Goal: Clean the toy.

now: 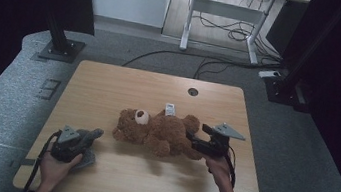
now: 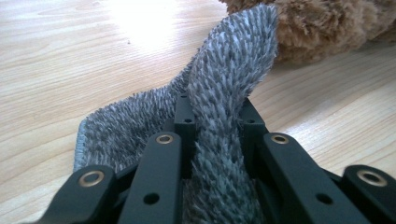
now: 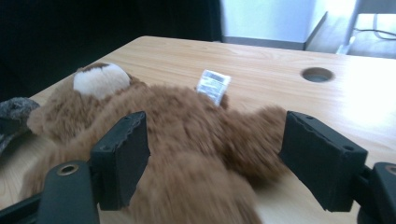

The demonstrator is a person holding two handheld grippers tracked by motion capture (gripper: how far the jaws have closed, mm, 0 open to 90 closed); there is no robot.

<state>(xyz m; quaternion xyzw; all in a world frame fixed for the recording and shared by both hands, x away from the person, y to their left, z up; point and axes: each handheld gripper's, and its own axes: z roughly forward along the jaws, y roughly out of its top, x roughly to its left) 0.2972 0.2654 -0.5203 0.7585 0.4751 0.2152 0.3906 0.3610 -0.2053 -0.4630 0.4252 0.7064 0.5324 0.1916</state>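
No lettering can be read anywhere — the white tag (image 3: 213, 85) sewn on the teddy bear (image 1: 161, 132) carries dark print, but it is too small and blurred to read.

We see the teddy bear (image 1: 158, 132) lying on the table (image 1: 109, 87), near its middle. Left of the bear and nearer the front edge lies the fuzzy cloth (image 1: 89, 140), one end raised toward the bear. Behind the bear, toward the table's far edge, sits the cable hole (image 1: 193, 91). A tag (image 1: 170, 109) lies on the bear's far side.
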